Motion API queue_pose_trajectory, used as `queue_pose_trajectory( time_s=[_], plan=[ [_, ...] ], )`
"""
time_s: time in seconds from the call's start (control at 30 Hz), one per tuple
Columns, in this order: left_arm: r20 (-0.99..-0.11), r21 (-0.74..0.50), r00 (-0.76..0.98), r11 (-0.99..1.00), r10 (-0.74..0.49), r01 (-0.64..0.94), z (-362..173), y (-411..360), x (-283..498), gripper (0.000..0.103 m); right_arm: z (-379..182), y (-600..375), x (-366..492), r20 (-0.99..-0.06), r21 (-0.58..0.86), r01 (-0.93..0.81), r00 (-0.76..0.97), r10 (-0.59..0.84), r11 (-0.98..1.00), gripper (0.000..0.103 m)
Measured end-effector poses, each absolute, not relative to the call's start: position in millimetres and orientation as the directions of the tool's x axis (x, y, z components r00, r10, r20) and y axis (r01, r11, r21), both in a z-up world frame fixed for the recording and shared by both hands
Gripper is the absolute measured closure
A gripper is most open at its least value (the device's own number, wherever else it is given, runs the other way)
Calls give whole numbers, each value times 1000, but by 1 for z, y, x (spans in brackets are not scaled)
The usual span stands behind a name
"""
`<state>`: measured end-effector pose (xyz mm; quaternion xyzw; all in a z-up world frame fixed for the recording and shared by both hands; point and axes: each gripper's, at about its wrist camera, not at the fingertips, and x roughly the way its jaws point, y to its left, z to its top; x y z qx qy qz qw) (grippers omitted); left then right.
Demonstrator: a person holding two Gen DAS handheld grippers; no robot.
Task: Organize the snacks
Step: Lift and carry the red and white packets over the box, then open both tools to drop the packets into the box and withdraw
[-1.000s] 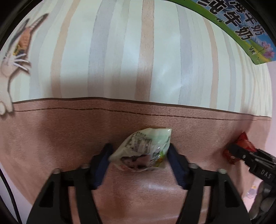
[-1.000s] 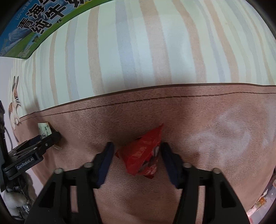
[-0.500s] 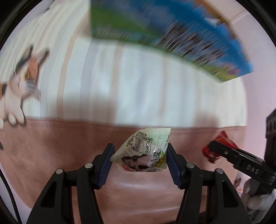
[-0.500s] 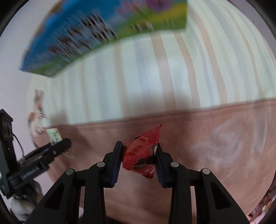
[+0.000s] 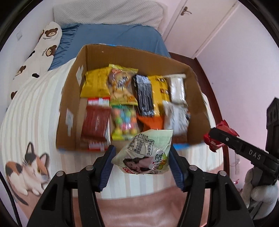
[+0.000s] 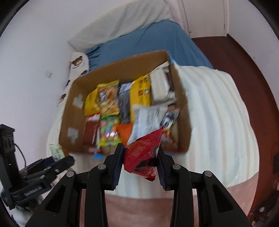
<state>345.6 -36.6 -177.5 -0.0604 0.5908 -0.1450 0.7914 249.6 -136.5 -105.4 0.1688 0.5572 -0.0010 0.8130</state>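
A pale green snack packet [image 5: 144, 152] hangs between the blue pads of my left gripper [image 5: 141, 154]. The jaws are opening slightly, but the pads still press on the packet. My right gripper [image 6: 140, 152] is shut on a red snack packet [image 6: 144, 155]; it also shows at the right edge of the left wrist view. Both grippers hover above the bed, just in front of an open cardboard box [image 5: 122, 52] filled with several snack bags. In the right wrist view the box [image 6: 122, 66] is blurred, and the left gripper [image 6: 64, 160] sits low on the left.
The box rests on a cream striped blanket [image 5: 34, 108] with a cat print [image 5: 27, 167]. Behind lie a blue sheet [image 5: 118, 36], a bear-print pillow [image 5: 40, 52] and a white pillow [image 5: 108, 12]. A dark wooden bed frame [image 5: 205, 75], pink wall and door stand at the right.
Both grippers have risen from the pink and striped blanket, each keeping its packet. The open box full of snacks, seen only from its side before, now shows from above.
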Motion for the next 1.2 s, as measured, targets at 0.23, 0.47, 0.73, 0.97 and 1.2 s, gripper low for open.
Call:
queue_pose_trajectory(
  time_s=[0.23,0.47,0.73,0.97,1.2],
  plan=[
    [-967,-147,191,983,-167,114,-214,-35,396,15,-144,-153,295,-953,199,215,271,137,956,13],
    [-967,-118,212,986,-140,114,-223,-34,395,1,-155,-148,294,-965,133,203,251,80,970,5],
    [-961,-85,252,989,-114,122,-212,-39,380,1,-138,-143,280,-954,50,188,299,-8,981,5],
    [-945,-57,315,992,-89,110,-185,-42,352,1,-108,-138,254,-927,25,185,372,-47,982,4],
    [-897,-4,439,995,-46,96,-139,-39,312,1,-70,-134,217,-891,30,172,451,-52,985,2]
  ],
)
